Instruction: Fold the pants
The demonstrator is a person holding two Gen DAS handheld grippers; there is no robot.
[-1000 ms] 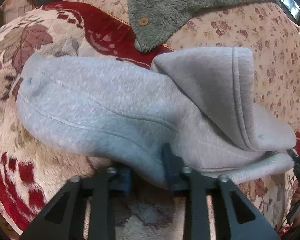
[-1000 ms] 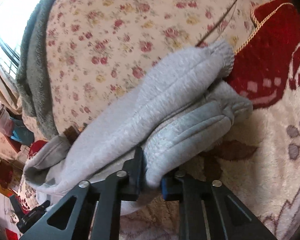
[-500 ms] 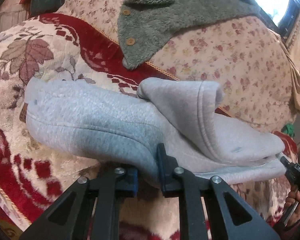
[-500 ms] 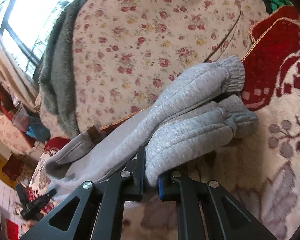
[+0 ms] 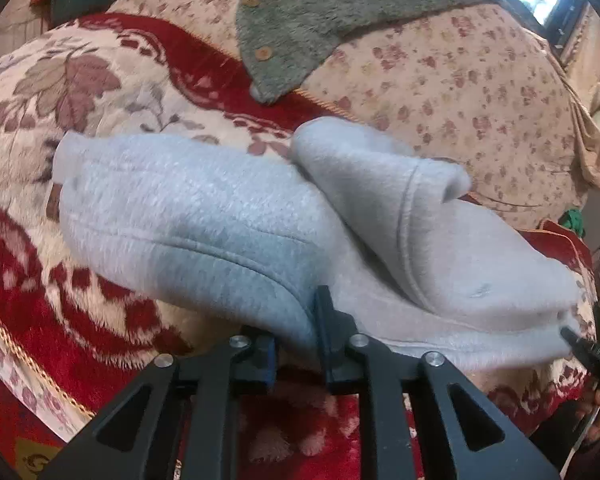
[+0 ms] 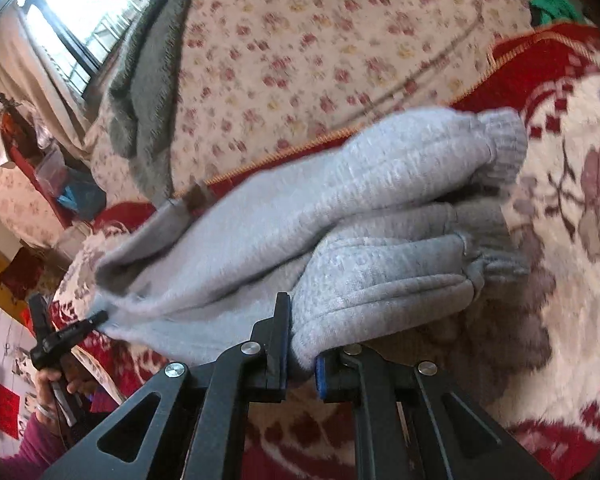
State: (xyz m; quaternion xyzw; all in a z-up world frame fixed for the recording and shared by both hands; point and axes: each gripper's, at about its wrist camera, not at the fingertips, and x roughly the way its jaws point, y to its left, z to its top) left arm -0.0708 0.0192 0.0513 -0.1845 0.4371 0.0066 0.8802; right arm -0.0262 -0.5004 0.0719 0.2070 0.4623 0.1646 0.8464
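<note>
The light grey sweatpants (image 5: pixel 204 216) hang as a folded bundle a little above the red and cream blanket (image 5: pixel 80 88). My left gripper (image 5: pixel 296 336) pinches the bundle's near folded edge; its jaws are opening slightly, with fabric still pressed between the pads. A flap with a seam (image 5: pixel 384 188) lies folded over the top. In the right wrist view the pants (image 6: pixel 260 240) end in two ribbed cuffs (image 6: pixel 500 148), one above the other. My right gripper (image 6: pixel 302 352) is shut on the lower leg's edge. Each gripper also shows in the other view, at the bundle's far end (image 5: pixel 588 350) (image 6: pixel 72 334).
A grey fleece garment with wooden buttons (image 5: pixel 320 12) lies on the floral cover (image 5: pixel 460 92) behind the pants. A window (image 6: pixel 88 8) is at the upper left, with shelves and clutter (image 6: pixel 48 168) below it. A person's hand (image 6: pixel 56 384) grips the left tool.
Both grippers have carried the pants sideways across the blanket and slightly upward. The cuffs now hang over the cream and red blanket rather than the floral cover. Both grips hold.
</note>
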